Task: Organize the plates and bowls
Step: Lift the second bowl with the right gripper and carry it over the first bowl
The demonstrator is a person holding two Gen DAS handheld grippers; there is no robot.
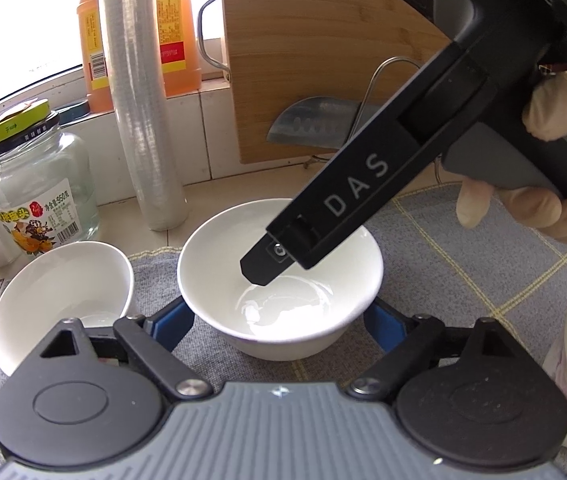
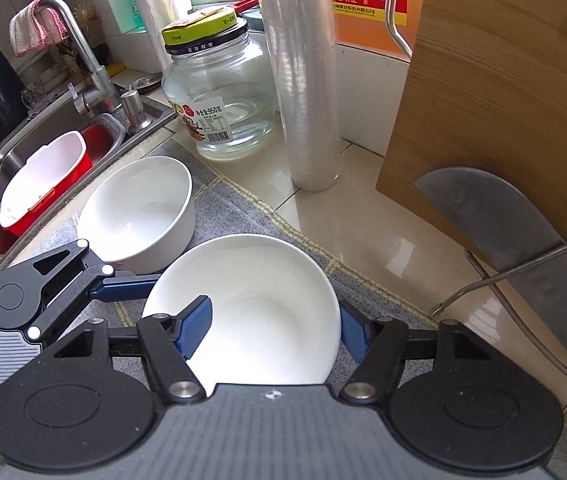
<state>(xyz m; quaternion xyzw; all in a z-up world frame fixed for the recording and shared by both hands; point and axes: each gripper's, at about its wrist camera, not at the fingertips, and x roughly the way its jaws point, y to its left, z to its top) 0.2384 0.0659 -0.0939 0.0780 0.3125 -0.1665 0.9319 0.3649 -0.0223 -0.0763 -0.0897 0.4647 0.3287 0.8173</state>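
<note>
Bowls sit on a grey checked mat (image 1: 443, 240) spread over the surface beside the sink (image 2: 23, 148). The nearer white bowl (image 2: 251, 304) stands upright on the mat and both grippers are at it. The right gripper (image 2: 271, 332) pinches it across its rim: one blue finger (image 2: 193, 330) lies inside the bowl against the wall, the other (image 2: 353, 336) presses on the outside, so the wall on that side is caught between them. From the left wrist view the same bowl (image 1: 279, 276) lies between the blue fingers (image 1: 171, 320) of the left gripper (image 1: 279, 326), one on either side of its outer wall; they look to be right at the wall, but I cannot tell whether they press on it or merely flank it. The right gripper's black body, lettered DAS, slants down into the bowl from the upper right, held by a gloved hand (image 1: 559, 128).

A second white bowl (image 2: 139, 216) rests just beside the first, nearer the sink, touching or nearly touching it. Behind the bowls stand a glass jar (image 2: 219, 96) with a yellow-green lid, a tall roll of clear film (image 2: 307, 80) and a wooden cutting board (image 2: 503, 80) leaning upright with a cleaver blade (image 2: 523, 232) before it. A red and white container (image 2: 43, 184) lies in the sink
</note>
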